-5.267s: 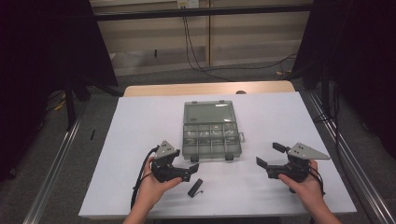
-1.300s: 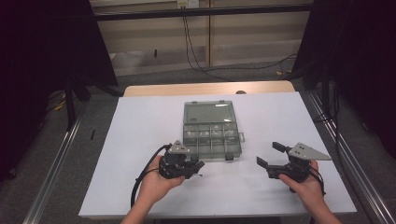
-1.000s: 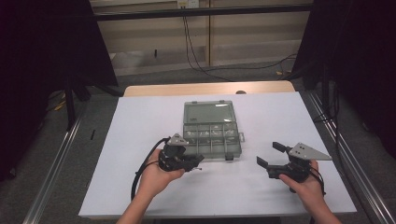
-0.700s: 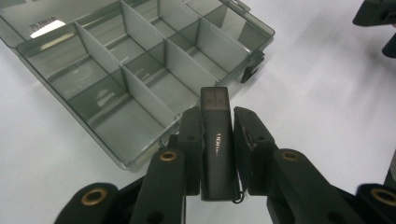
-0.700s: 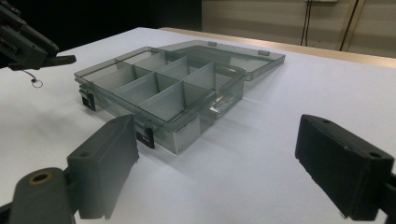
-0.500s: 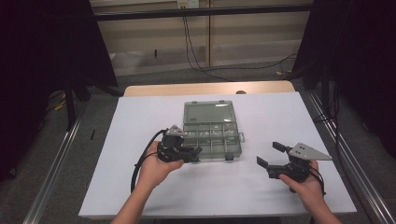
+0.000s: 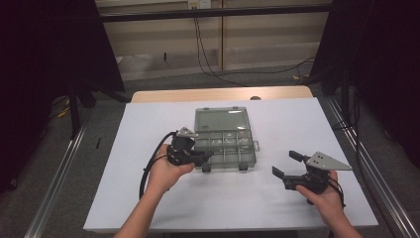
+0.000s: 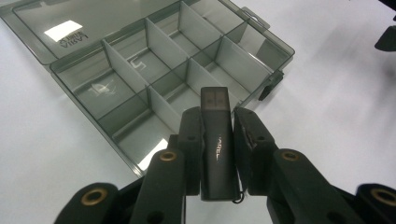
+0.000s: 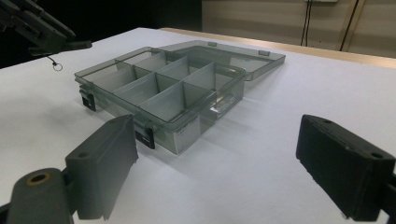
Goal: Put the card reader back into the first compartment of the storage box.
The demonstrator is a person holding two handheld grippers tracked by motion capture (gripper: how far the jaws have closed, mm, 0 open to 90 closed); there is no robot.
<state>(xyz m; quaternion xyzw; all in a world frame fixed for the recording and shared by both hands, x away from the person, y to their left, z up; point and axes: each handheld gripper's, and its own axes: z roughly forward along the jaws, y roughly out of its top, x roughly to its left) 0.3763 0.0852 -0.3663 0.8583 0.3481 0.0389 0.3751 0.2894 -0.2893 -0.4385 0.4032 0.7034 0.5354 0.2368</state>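
USB stick (image 8: pixel 216 140) clamped in left gripper (image 8: pixel 215 116), hovering at organizer (image 8: pixel 154 70) front edge. Risk: tilted release, stick lands across divider. Right gripper (image 9: pixel 217 158) gapes, empty.

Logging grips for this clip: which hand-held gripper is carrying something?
The left hand-held gripper, shut on a black USB stick; the right hand-held gripper stands open.

1 clear compartment box (image 7: pixel 225 139) with 8 compartments, 1 black USB stick (image 8: pixel 217 144), 2 hand-held grippers, 1 table (image 7: pixel 148 119)
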